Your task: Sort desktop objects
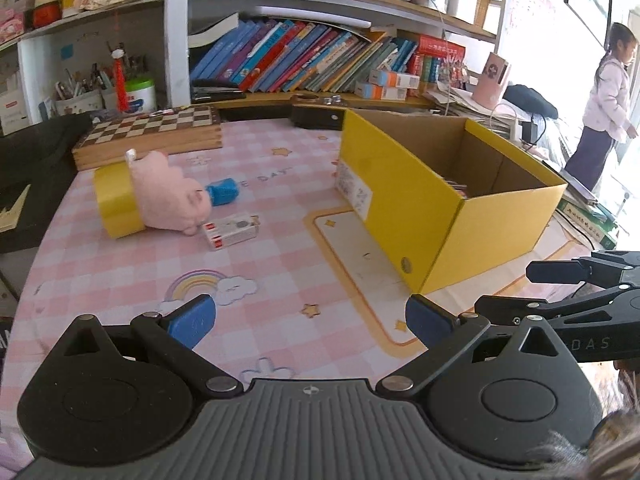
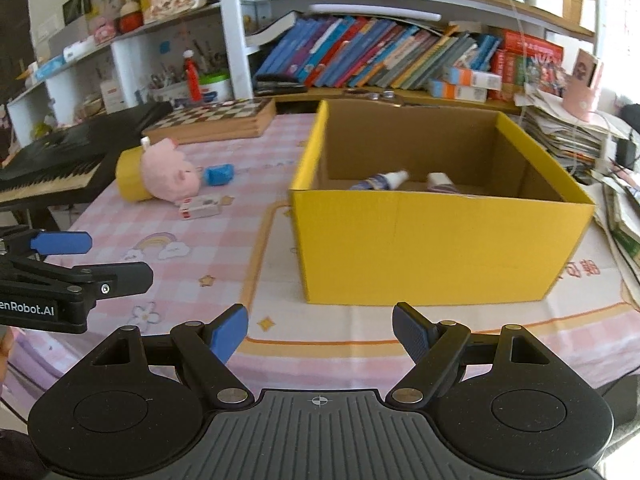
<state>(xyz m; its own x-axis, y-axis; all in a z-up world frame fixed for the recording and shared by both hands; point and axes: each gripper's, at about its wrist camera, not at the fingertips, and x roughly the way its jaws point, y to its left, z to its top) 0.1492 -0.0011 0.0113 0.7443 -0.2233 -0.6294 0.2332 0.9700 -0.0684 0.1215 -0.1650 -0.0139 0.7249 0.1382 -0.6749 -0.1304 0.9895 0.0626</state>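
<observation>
Cluttered study, pink checked tablecloth (image 1: 120, 272), bookshelf behind. We saw yellow box (image 2: 432, 248) at right of frame, two small bottles (image 2: 384, 180) already inside. Left of centre lay pink plush toy (image 1: 168, 196) against yellow tape roll (image 1: 114, 204), blue cap (image 1: 223, 194), small card box (image 1: 232, 234). Left gripper (image 1: 306, 320) and right gripper (image 2: 320, 330) both released, holding nothing. We judged plush soft, light: pinch mid-body. Card box light, stiff: grip across narrow sides.
</observation>
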